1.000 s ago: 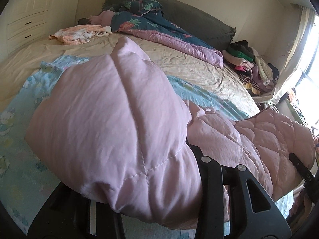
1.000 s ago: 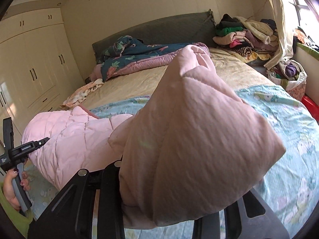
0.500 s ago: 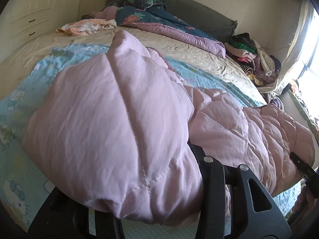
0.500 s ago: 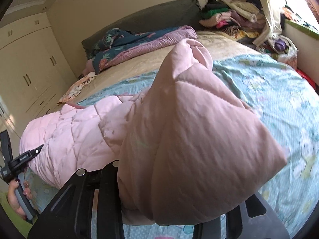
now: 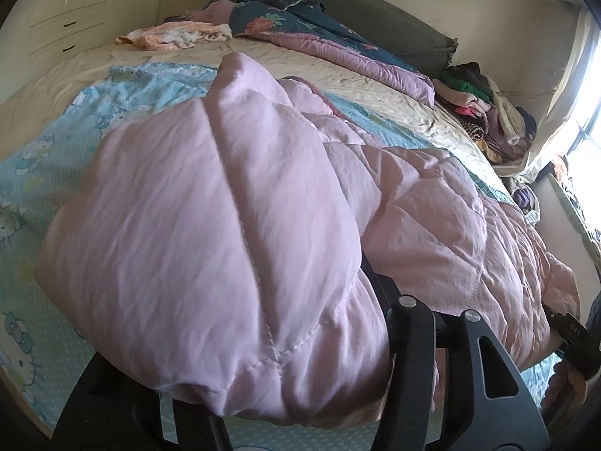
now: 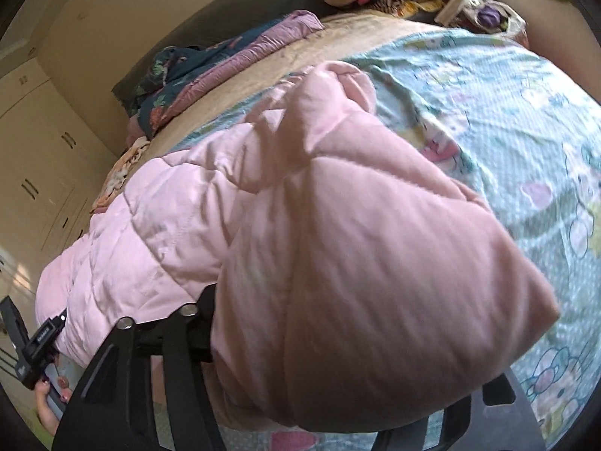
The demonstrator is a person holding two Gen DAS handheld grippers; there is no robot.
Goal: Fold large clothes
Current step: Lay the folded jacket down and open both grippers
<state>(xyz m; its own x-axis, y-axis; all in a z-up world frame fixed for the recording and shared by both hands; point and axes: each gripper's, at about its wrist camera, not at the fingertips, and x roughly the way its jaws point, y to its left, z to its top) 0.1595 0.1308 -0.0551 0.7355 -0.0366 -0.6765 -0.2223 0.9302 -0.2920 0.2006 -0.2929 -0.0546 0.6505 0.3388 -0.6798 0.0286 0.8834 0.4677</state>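
A pink quilted padded jacket (image 5: 233, 225) lies across the near end of the bed and fills both views (image 6: 338, 244). My left gripper (image 5: 285, 394) is shut on one bunched end of it; the fabric bulges over the jaws and hides the fingertips. My right gripper (image 6: 300, 394) is shut on the other bunched end in the same way. The middle of the jacket sags between the two grippers onto the light blue cartoon-print sheet (image 5: 45, 173). Each gripper shows at the edge of the other's view.
A dark floral duvet (image 5: 300, 18) is heaped by the grey headboard (image 5: 394, 26). A peach garment (image 5: 172, 37) lies at the far left. A pile of clothes (image 5: 484, 112) sits at the far right by the curtain. White wardrobes (image 6: 45, 158) stand along the left wall.
Both grippers have moved forward and down over the bed with the jacket in them. The jacket's middle now rests lower on the blue sheet.
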